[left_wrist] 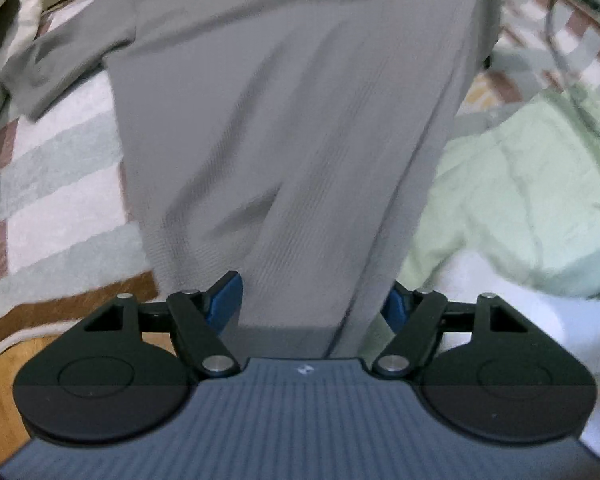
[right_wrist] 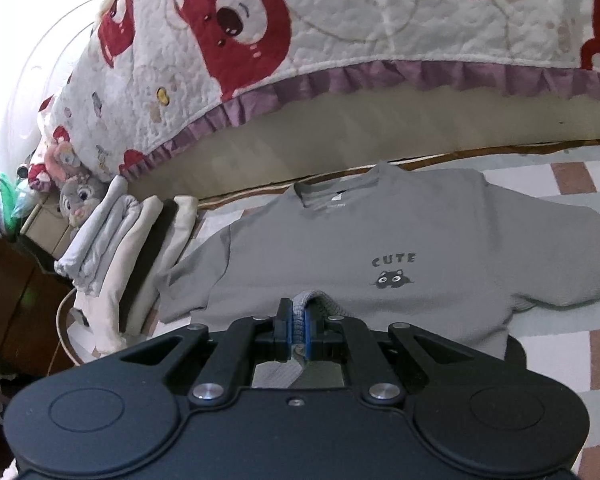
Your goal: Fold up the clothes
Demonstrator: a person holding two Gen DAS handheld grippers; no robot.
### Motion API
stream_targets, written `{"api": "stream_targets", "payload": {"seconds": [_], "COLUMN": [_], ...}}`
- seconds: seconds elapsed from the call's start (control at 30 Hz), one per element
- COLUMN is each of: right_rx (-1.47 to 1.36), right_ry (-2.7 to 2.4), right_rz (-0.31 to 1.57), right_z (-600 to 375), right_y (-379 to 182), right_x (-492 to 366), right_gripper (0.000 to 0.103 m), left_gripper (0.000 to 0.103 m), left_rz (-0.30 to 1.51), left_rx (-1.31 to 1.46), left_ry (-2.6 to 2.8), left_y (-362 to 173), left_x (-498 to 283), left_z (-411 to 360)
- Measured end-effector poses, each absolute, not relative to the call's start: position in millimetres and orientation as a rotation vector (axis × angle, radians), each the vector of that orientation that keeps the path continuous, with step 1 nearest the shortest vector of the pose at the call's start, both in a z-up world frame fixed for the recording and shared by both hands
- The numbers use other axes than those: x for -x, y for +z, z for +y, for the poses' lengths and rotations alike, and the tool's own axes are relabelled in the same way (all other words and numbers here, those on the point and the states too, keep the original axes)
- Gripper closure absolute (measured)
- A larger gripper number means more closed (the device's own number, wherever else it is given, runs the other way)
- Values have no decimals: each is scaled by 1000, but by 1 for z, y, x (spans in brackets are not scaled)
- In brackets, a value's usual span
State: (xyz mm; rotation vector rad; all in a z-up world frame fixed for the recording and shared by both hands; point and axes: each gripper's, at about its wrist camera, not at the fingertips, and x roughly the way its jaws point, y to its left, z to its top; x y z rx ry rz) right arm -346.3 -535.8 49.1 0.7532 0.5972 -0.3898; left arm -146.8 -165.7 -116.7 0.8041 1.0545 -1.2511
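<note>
A grey T-shirt [right_wrist: 400,236] with a "CUTE" cat print lies spread on a checked blanket [right_wrist: 572,176], collar at the far side. My right gripper [right_wrist: 298,322] is shut on a pinched fold of the shirt's near hem. In the left wrist view the same grey T-shirt [left_wrist: 284,120] stretches away from the camera, one sleeve out to the left. My left gripper [left_wrist: 314,300] has its blue pads [left_wrist: 224,300] wide apart, with the shirt's near edge draped between them; the jaws are open.
A stack of folded pale clothes [right_wrist: 120,248] lies left of the shirt. A bed with a bear quilt [right_wrist: 300,40] rises behind. A light green cloth [left_wrist: 520,192] lies right of the shirt. Wooden floor [left_wrist: 4,392] shows at the lower left.
</note>
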Motion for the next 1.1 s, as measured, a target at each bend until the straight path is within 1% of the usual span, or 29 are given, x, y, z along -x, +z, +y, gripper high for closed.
{"api": "stream_targets", "payload": {"seconds": [0.07,0.13,0.17,0.23,0.33,0.43,0.47,0.53,0.57,0.6,0.63,0.7,0.73,0.77,0.83,0.87,1.0,1.03,1.07,1.1], "right_rx": [-759,-761,-762,-765,-761,-731,-719,-698,-695,-692,-689,-729,-755,-770,-765,-746,-680,-690,-704,-719], "right_ry": [-400,-409,-414,-425,-447,-494,-516,-566,-600,-634,-668,-686,-682,-672,-652,-663,-685,-687,-688,-688], "right_rz": [587,578,576,573,575,595,603,623,639,656,673,712,733,746,770,795,871,858,838,817], "right_z": [-538,-539,-540,-543,-548,-554,-557,-566,-572,-578,-584,-596,-602,-606,-613,-617,-628,-629,-630,-631], "right_y": [50,49,49,47,45,44,42,39,35,30,26,12,3,-4,-19,-25,-46,-48,-49,-50], "right_x": [352,356,357,359,362,363,363,363,361,359,357,351,347,343,335,330,323,327,331,336], "right_gripper": [95,95,95,95,95,95,95,95,95,95,95,95,95,95,95,95,94,93,93,93], "left_gripper": [33,64,97,96,96,96,95,93,83,67,63,66,66,68,73,74,74,73,68,65], "left_rz": [1049,1023,1009,956,801,708,704,729,741,753,765,792,827,872,941,946,927,912,899,888], "left_rx": [-866,-842,-818,-779,-748,-665,-641,-582,-553,-527,-505,-473,-438,-392,-285,-260,-297,-291,-281,-273], "left_ry": [-1192,-1186,-1190,-1189,-1163,-1154,-1157,-1175,-1184,-1173,-1147,-1108,-1110,-1120,-1129,-1118,-1036,-1046,-1060,-1073], "left_y": [-121,-115,-108,-90,-53,-21,-20,-27,-30,-37,-49,-70,-81,-90,-106,-112,-133,-134,-135,-136], "left_x": [147,143,140,134,122,94,80,50,35,23,12,-5,-13,-21,-34,-36,-45,-46,-47,-48], "left_z": [-165,-161,-159,-157,-162,-178,-189,-215,-228,-241,-252,-268,-273,-276,-277,-277,-274,-271,-268,-266]}}
